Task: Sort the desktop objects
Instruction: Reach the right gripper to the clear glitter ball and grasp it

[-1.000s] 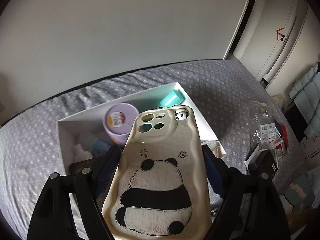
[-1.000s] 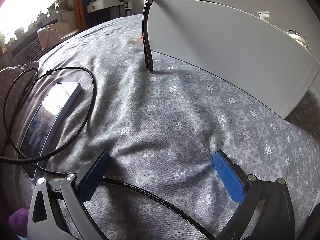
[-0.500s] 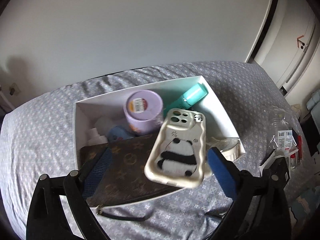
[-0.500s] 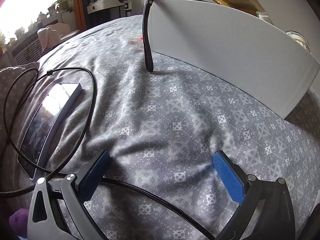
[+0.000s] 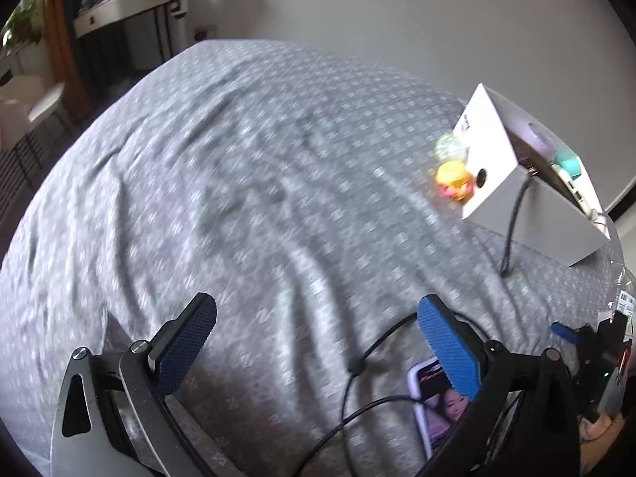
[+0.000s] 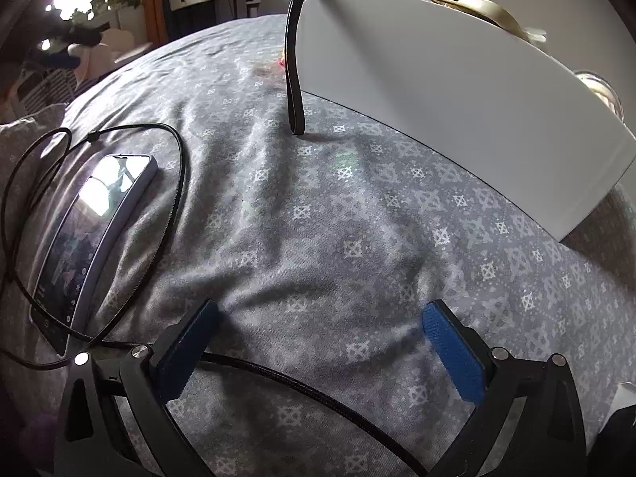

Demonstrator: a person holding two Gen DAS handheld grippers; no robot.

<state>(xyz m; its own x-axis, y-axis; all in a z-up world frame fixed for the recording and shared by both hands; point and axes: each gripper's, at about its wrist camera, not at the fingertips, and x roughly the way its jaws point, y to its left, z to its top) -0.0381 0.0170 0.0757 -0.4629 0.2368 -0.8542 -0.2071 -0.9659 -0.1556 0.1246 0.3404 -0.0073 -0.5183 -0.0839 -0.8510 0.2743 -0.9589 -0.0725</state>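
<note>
The left gripper (image 5: 314, 342) hangs above the grey patterned bed cover (image 5: 258, 183), its blue-padded jaws opening and nothing between them. The white box (image 5: 493, 147) that collects the sorted things sits far ahead and to the right of these jaws, with a cream phone case (image 5: 572, 187) lying at its rim and a dark strap (image 5: 512, 226) hanging down its wall. Two small items are not yet in it: a yellow-and-pink toy (image 5: 453, 179), touching the box's near corner, and a pale translucent ball (image 5: 447, 147) just behind it. Both are too blurred to name more closely.

The nearest loose thing is the smartphone (image 5: 433, 401), lying low and to the right of the left jaws, half hidden behind the right-hand pad, with a black cable (image 5: 357, 357) looping round it.

In the right wrist view the same smartphone (image 6: 91, 234) lies to the left of the right gripper (image 6: 318, 342), whose jaws are spread wide and empty. Its long axis runs roughly along the line the jaws point, leaning away to the right, and the cable (image 6: 302, 389) passes under and between the pads.

Judging by this, the phone lies between the two grippers, about as near to one as to the other. Either would have to shift sideways and straddle the phone's narrow width, and the cable could snag on the way. The toy and ball lie well ahead of the left jaws; of the right view, only a pink speck past the strap may be the toy.
</note>
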